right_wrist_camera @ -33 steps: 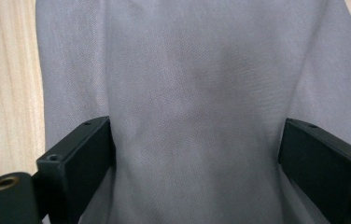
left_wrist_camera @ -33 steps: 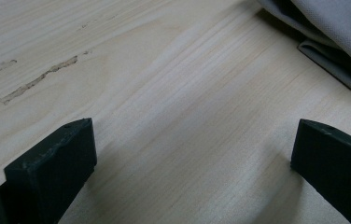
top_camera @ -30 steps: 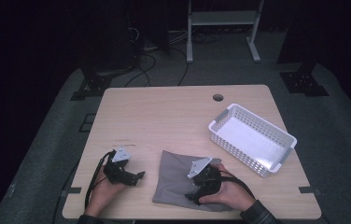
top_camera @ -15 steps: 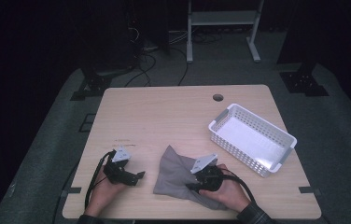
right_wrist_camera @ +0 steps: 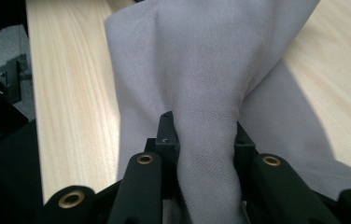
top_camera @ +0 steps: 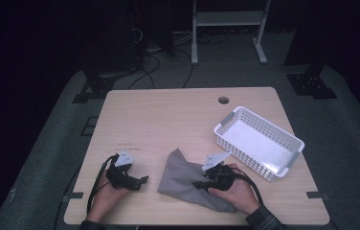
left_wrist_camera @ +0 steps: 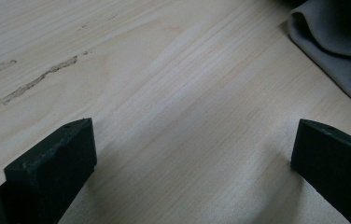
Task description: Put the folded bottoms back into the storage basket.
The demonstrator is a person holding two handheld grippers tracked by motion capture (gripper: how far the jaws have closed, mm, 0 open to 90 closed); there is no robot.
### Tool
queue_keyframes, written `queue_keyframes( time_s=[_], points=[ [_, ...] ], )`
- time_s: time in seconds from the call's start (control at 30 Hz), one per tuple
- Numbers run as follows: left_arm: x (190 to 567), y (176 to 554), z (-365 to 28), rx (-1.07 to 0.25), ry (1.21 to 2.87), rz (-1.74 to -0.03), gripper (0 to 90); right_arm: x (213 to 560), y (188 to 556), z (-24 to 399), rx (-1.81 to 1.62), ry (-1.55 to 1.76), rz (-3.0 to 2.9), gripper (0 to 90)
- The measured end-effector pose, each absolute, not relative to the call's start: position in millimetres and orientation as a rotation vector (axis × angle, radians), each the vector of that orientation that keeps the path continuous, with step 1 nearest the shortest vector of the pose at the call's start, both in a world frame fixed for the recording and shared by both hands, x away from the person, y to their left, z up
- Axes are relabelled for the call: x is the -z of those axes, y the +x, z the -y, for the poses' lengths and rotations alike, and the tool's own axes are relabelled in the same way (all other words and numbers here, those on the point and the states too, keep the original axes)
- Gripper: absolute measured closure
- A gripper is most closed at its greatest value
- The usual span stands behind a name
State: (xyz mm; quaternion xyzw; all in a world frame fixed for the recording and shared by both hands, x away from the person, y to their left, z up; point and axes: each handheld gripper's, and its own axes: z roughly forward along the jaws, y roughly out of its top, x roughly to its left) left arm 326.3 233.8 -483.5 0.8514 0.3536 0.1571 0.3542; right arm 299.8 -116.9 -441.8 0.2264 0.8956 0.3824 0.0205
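The right claw point(top_camera: 201, 184) has just been closing and is clamped on a bunched fold of the grey cloth point(top_camera: 183, 173), which lies on the wooden surface point(top_camera: 168, 120) near its front edge, left of the white basket point(top_camera: 259, 142). The left claw point(top_camera: 142, 180) rests on the surface with its jaws apart, just beside the cloth.

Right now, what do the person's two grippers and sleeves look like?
Both the left gripper and the right gripper are black, each topped with a grey three-cornered plate. A black cable loops back from each toward the person. Up close, the left one's jaws are blunt, matte black blocks; the right gripper's linkage shows brass-coloured rivets. A dark plaid-looking sleeve shows at the right wrist.
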Motion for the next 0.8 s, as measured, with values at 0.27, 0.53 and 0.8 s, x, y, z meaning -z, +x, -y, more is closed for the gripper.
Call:
queue_keyframes(
  time_s=[0.27,0.53,0.8],
  points=[
    [484,326,-234,-0.407,2.201,-0.914,0.0,420,303,129,-1.25,0.713,-2.728,72.2],
    [484,326,-234,-0.406,2.199,-0.917,0.0,397,307,138,-1.298,0.714,-2.671,72.2],
    [483,326,-234,-0.408,2.203,-0.914,0.0,369,310,148,-1.351,0.714,-2.595,72.2]
  ],
)
